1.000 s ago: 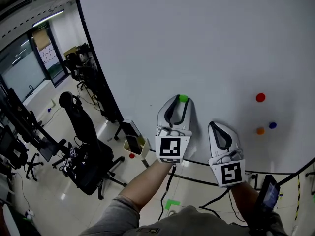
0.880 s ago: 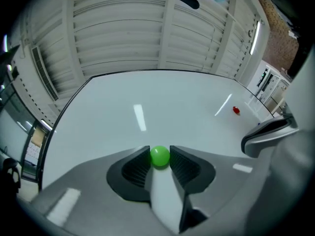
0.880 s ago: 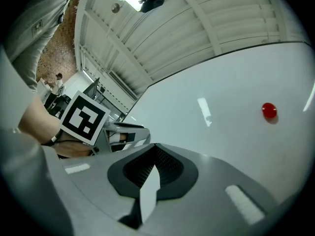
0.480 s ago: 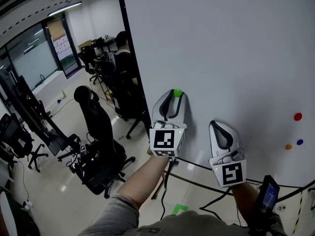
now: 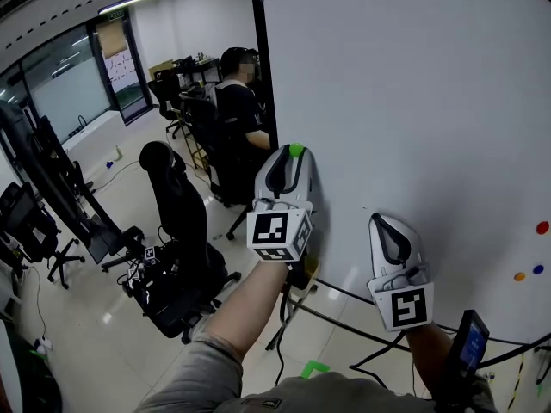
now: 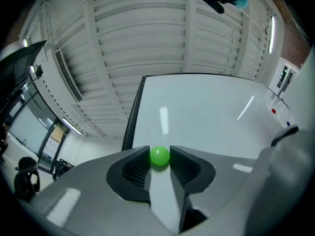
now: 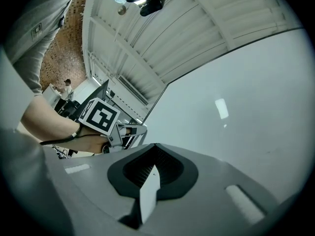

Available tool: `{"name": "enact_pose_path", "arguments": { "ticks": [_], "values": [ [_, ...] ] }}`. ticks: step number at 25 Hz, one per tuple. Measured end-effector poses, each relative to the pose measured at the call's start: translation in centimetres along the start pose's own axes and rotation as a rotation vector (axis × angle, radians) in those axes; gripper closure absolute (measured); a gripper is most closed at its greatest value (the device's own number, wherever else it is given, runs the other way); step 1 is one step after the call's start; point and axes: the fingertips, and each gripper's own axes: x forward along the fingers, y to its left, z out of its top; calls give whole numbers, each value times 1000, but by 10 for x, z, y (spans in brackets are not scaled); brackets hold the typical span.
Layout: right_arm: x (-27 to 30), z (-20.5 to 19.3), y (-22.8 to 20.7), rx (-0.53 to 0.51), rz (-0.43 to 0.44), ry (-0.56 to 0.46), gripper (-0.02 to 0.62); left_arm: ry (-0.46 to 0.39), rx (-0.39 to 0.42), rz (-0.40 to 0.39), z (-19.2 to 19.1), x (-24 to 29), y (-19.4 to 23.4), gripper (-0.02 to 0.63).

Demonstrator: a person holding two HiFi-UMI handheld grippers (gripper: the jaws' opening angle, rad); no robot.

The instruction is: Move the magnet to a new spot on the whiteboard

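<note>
A small green magnet (image 5: 296, 150) sits between the tips of my left gripper (image 5: 293, 156), which is shut on it. The gripper holds it near the left edge of the whiteboard (image 5: 413, 101); whether the magnet touches the board I cannot tell. In the left gripper view the green magnet (image 6: 159, 157) is pinched between the ribbed pads (image 6: 136, 168), with the whiteboard (image 6: 206, 112) ahead. My right gripper (image 5: 385, 223) hangs lower and to the right, close to the board, shut and empty. In the right gripper view its jaws meet with nothing between them.
Red (image 5: 542, 227), orange (image 5: 519, 276) and blue (image 5: 538, 269) magnets stick on the board at far right. The board's black frame (image 5: 258, 58) runs just left of my left gripper. Beyond it sit a person (image 5: 237, 93) and black office chairs (image 5: 176, 231).
Both grippers have moved left along the board, the left one carrying the green magnet to near the board's left edge. The coloured magnets now lie much farther to the right.
</note>
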Motion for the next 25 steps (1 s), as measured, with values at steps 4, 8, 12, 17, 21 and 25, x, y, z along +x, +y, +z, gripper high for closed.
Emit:
{"name": "enact_pose_path", "arguments": {
  "ticks": [4, 8, 12, 17, 21, 25],
  "values": [
    [4, 1, 2, 2, 8, -3, 589, -12, -77, -27, 1, 2, 4, 492],
    [6, 2, 5, 7, 17, -4, 589, -26, -156, -15, 2, 1, 14, 492],
    [5, 3, 3, 4, 20, -3, 589, -40, -194, -8, 3, 3, 20, 492],
    [5, 2, 3, 3, 23, -4, 589, -40, -229, -13, 1, 2, 22, 489],
    [5, 2, 3, 6, 23, -3, 589, -34, -214, -17, 1, 4, 22, 488],
    [4, 0, 4, 4, 20, 5, 589, -32, -210, -16, 0, 3, 22, 483]
  ]
}}
